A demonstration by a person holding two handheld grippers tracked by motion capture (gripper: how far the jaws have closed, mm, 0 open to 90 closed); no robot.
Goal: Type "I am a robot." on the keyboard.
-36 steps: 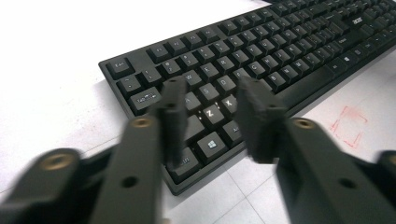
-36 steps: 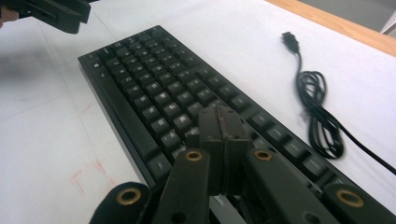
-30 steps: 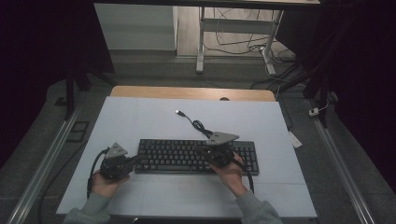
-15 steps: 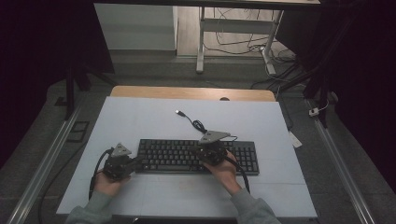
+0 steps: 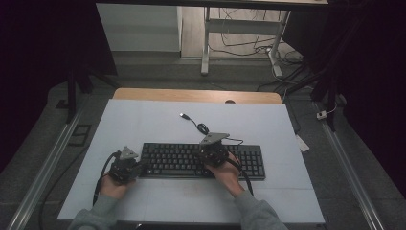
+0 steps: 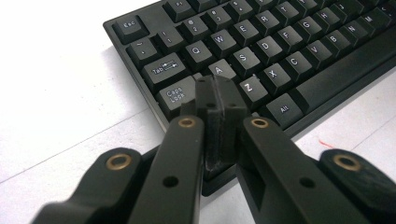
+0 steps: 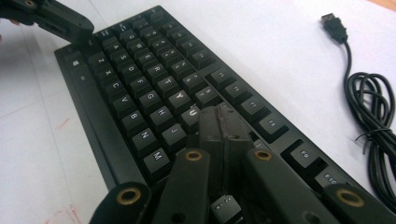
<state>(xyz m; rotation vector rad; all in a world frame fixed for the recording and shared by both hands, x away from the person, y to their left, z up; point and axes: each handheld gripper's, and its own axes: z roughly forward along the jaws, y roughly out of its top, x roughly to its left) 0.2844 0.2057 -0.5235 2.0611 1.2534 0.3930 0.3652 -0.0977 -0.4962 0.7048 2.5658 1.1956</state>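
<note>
A black keyboard (image 5: pixel 177 162) lies lengthwise across the white table mat (image 5: pixel 143 120). My left gripper (image 5: pixel 140 168) is at its left end; in the left gripper view its jaws (image 6: pixel 215 91) are pressed together, tips resting by the Caps Lock key (image 6: pixel 175 93) and the A key. My right gripper (image 5: pixel 210 154) hovers over the middle of the keyboard; in the right gripper view it (image 7: pixel 220 119) is shut, tips low over the keys right of the J key (image 7: pixel 173 133). Neither holds anything. The left gripper (image 7: pixel 77 29) also appears at the far end in the right gripper view.
The keyboard's black cable (image 5: pixel 203 128) lies coiled behind it, with its USB plug (image 5: pixel 183 115) loose on the mat; the coil (image 7: pixel 371 112) is right of my right jaws. A wooden table edge (image 5: pixel 191 95) runs along the back.
My right gripper has slid a little left along the keyboard. My left gripper has edged right onto the keyboard's left end. The keyboard has not moved.
</note>
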